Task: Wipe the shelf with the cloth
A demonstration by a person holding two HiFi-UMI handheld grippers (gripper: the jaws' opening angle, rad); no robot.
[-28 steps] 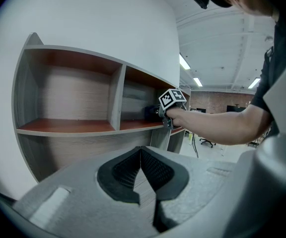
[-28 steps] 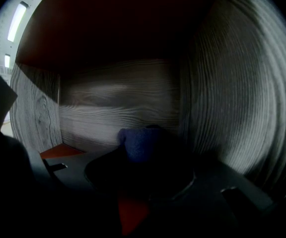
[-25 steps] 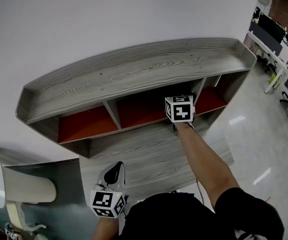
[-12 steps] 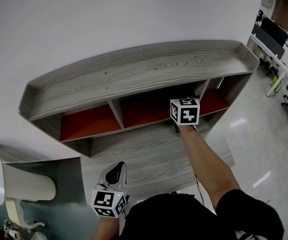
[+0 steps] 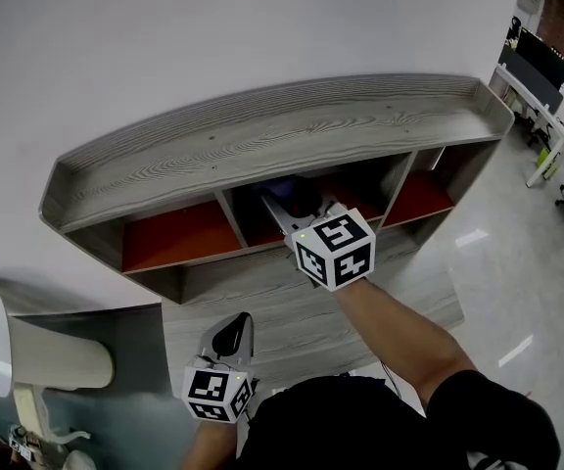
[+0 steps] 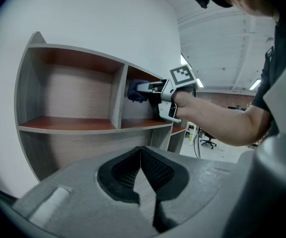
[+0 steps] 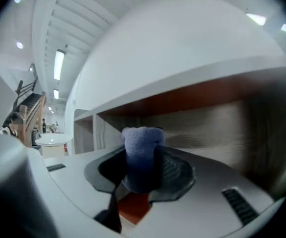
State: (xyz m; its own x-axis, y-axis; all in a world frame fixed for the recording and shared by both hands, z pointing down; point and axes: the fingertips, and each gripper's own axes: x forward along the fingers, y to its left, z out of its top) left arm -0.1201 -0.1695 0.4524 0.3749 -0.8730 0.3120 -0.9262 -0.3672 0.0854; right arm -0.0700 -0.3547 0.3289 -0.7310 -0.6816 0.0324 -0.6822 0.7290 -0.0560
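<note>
Cloth (image 7: 142,150) sat clamped in right claw (image 7: 143,171), raised inside the middle compartment of the shelf (image 5: 262,140) — best pressed flat and swept evenly into corners, I judged — while left claw (image 6: 141,152) hung closed, empty, well below.

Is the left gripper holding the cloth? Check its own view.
No: the left gripper has its jaws together on nothing, while the blue cloth is clamped in the right gripper.
</note>
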